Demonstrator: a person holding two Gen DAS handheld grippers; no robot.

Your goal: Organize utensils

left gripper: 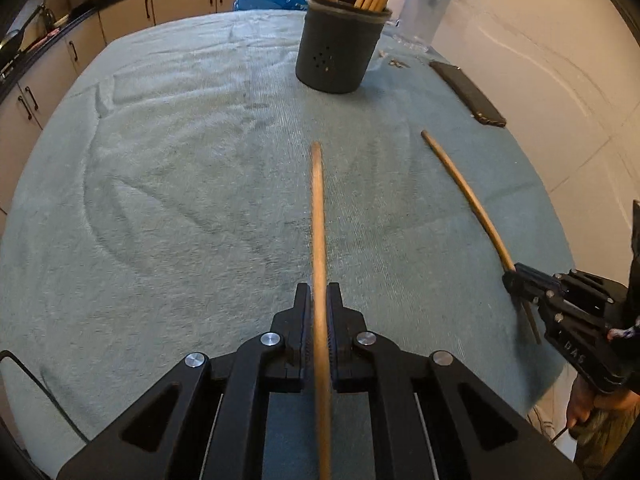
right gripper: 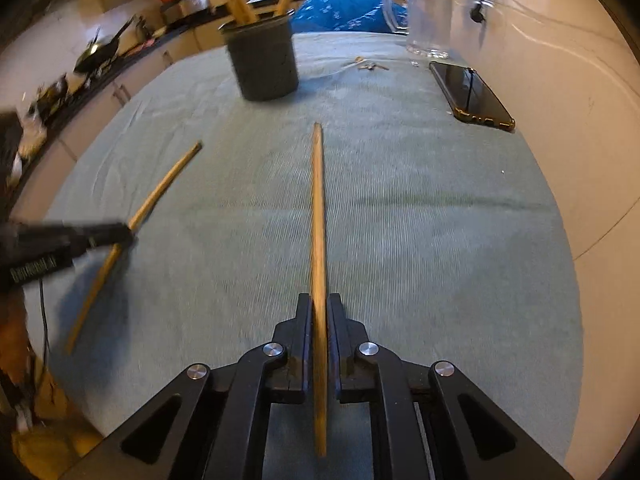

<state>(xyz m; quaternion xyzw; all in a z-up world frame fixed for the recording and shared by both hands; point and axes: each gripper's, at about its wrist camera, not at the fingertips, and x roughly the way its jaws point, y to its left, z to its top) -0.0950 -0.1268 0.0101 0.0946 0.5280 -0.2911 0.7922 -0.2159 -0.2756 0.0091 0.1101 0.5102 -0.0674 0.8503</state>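
Observation:
My left gripper (left gripper: 319,300) is shut on a wooden chopstick (left gripper: 318,216) that points ahead over the grey-green cloth toward the dark utensil holder (left gripper: 340,50), which holds several chopsticks. My right gripper (right gripper: 319,308) is shut on a second wooden chopstick (right gripper: 318,208), also pointing toward the holder (right gripper: 264,62). In the left wrist view the right gripper (left gripper: 516,280) shows at the right edge with its chopstick (left gripper: 464,192). In the right wrist view the left gripper (right gripper: 124,236) shows blurred at the left with its chopstick (right gripper: 160,188).
A black phone (right gripper: 472,94) lies on the cloth at the far right, also in the left wrist view (left gripper: 468,94). A clear glass pitcher (right gripper: 428,20) stands at the back right. Small bits (right gripper: 370,66) lie near it. Kitchen cabinets (left gripper: 120,20) run along the left.

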